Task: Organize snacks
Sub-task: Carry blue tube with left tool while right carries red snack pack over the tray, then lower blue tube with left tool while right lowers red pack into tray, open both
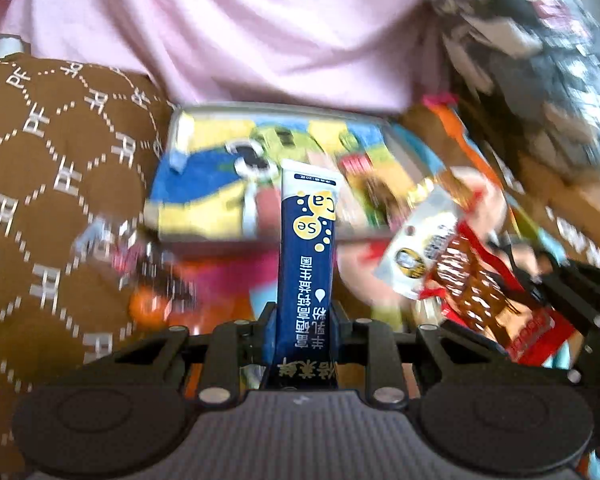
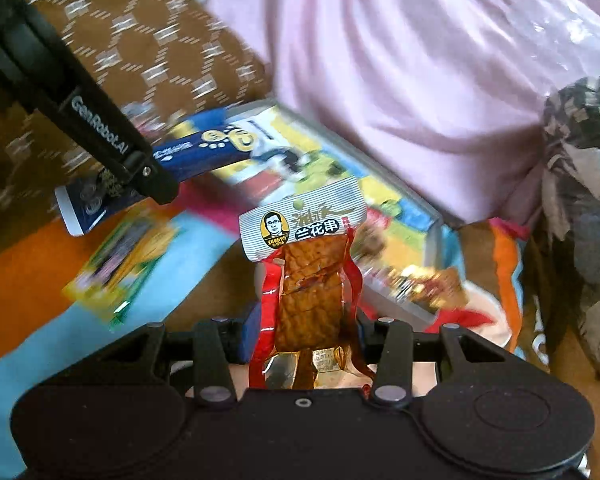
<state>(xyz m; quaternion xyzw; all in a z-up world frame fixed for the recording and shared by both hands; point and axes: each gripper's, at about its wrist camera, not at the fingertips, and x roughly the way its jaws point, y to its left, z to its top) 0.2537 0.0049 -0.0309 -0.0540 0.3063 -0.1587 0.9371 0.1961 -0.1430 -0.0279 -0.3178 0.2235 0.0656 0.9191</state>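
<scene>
Snacks in both my grippers. Left gripper [image 1: 304, 320] clamped on blue stick pack [image 1: 306, 256], yellow bubbles, standing toward 12 o'clock. Tin tray [image 1: 180, 120] with cartoon lining lies beyond, at 12. Right gripper [image 2: 308, 332] pinching red-edged tofu skewer pack [image 2: 304, 276], grey header, brown pieces showing. My plan: bring each low over tray, release flat, one at a time, avoid collision.

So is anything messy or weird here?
A bit messy. A green and yellow packet lies loose and crooked on the colourful mat, outside the cartoon tin. A gold-wrapped snack sits at the tin's near corner. Both tongs are busy: left grips a blue packet, right a tofu snack.
</scene>
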